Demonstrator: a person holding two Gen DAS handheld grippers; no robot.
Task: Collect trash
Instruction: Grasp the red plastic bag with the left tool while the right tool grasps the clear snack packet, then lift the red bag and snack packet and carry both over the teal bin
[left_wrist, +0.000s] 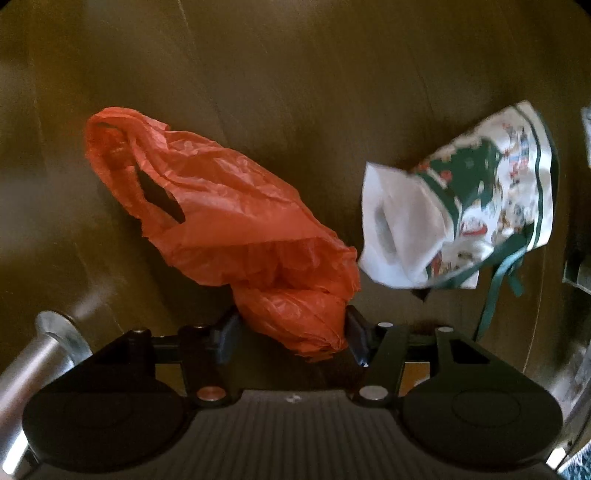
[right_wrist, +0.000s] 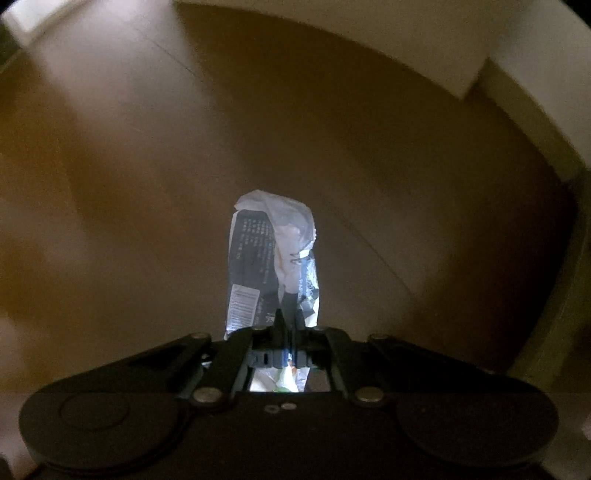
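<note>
Here the left gripper (left_wrist: 291, 328) is clamped on the bunched end of an orange bag (left_wrist: 221, 218), which hangs over the brown floor (left_wrist: 295, 74). Just right of the orange bag sits a white printed bag (left_wrist: 480, 206) with green ribbon. The right gripper (right_wrist: 288, 317) is pinched tight on a crumpled wrapper (right_wrist: 269, 254), held above the floor.

Left wrist view sits just behind the left gripper (left_wrist: 291, 328), aimed steeply down at the brown wooden floor (left_wrist: 295, 92), close enough that an orange bag (left_wrist: 221, 214) fills mid-frame. Right wrist view looks down the same way over the right gripper (right_wrist: 287, 319), blurred, near a wrapper (right_wrist: 273, 258). Both share only the floor.
</note>
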